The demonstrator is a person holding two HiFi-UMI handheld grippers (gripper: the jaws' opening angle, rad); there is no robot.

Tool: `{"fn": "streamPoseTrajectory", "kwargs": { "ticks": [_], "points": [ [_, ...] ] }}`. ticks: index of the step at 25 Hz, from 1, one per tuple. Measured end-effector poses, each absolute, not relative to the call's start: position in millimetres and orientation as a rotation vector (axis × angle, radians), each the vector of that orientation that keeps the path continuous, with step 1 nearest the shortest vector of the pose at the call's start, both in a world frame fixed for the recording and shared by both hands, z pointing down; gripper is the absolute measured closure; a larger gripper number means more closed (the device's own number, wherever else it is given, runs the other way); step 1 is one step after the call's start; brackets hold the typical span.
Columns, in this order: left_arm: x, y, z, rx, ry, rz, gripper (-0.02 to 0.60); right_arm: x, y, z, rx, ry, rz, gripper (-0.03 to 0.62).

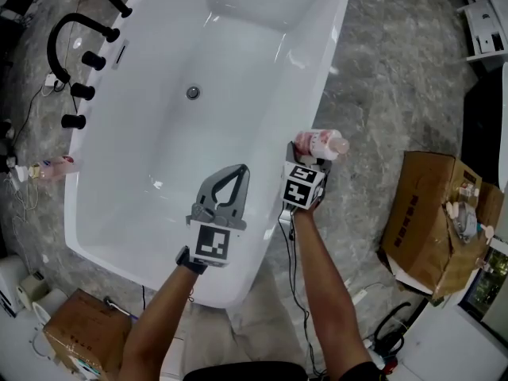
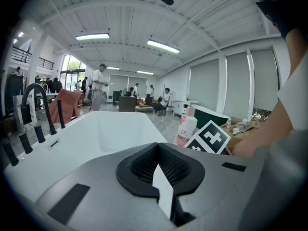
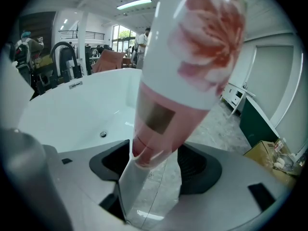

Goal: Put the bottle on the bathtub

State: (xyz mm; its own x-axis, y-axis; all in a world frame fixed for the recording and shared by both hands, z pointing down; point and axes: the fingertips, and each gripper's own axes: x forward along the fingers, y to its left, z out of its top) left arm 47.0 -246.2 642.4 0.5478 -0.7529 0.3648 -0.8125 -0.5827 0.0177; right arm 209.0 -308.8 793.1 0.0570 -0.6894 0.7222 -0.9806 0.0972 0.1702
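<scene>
**Beside the tub's near rim: bottle up in a grip, not yet set down**

At the tub's right-hand side, the right gripper (image 1: 314,163) grasps the bottle (image 1: 321,143), its jaws set wide around the pink-and-white body. The bottle hangs just outside the bathtub (image 1: 143,173), more over the stone floor (image 1: 381,78) than over the white rim, and its base does not seem to rest on anything. Judging from this, the pick-up is done. What is left is to carry the bottle the short way inward, stand it on the rim's flat top, and let go.

The left gripper (image 1: 236,173) hangs over the basin with its jaws clenched together on nothing. It sits just beside the right one and could crowd the stretch of rim nearest the bottle, so it may need to stay clear.

The rim here looks narrow and glossy, so a tall bottle could tip if set down off-centre. Across the tub a black faucet (image 1: 75,34) and its knobs (image 1: 79,91) take up the far rim, where a second pink bottle (image 1: 55,167) lies. A torn cardboard box (image 1: 436,221) stands on the floor to the right, well apart. People move about far behind in the left gripper view, none near.
</scene>
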Motion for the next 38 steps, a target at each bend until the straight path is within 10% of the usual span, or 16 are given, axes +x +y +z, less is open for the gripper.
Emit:
{"fn": "streamPoseTrajectory", "kwargs": {
  "ticks": [9, 22, 38],
  "points": [
    [28, -204, 589, 2.631, -1.303, 0.494, 0.565, 207, -237, 734, 1.65, -1.709, 0.656, 0.292],
    [-1, -50, 413, 2.866, -1.073, 0.466, 0.565, 142, -34, 442, 1.949, -1.905, 0.511, 0.592],
    [-60, 76, 296, 2.97, -1.09, 0.345, 0.565, 134, 168, 337, 2.148, -1.938, 0.567, 0.592]
  ]
}}
